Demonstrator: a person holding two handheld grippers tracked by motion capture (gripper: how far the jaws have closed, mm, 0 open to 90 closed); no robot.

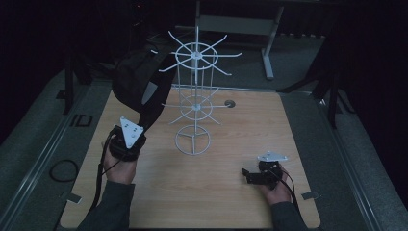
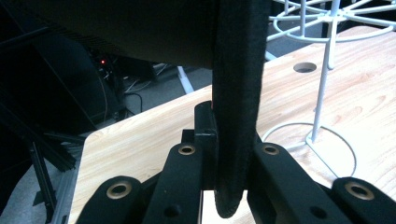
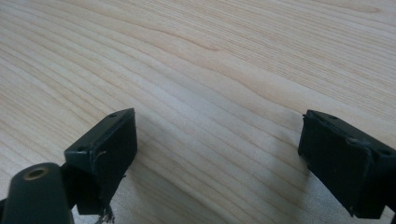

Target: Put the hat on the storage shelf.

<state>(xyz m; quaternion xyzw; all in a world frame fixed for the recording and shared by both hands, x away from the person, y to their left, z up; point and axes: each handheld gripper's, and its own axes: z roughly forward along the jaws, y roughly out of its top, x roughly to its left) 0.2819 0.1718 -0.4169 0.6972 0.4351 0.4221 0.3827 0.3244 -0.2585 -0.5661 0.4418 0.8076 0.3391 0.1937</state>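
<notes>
Upper left of frame: we lift a black fabric bag (image 1: 137, 79) by its strap (image 2: 236, 107), left gripper (image 1: 126, 142) clamped tight on it, beside the white wire display rack (image 1: 195, 96). Right gripper (image 1: 257, 175) rests wide open, empty (lower right). Next, prob.: hook strap over a rack arm.

— What do the jaws of the left gripper (image 2: 232, 154) grip?
— A black strap (image 2: 236, 93), pinched upright between them.
— And behind?
— A white wire rack (image 2: 322, 84) standing on the wooden table (image 2: 140, 135).
</notes>
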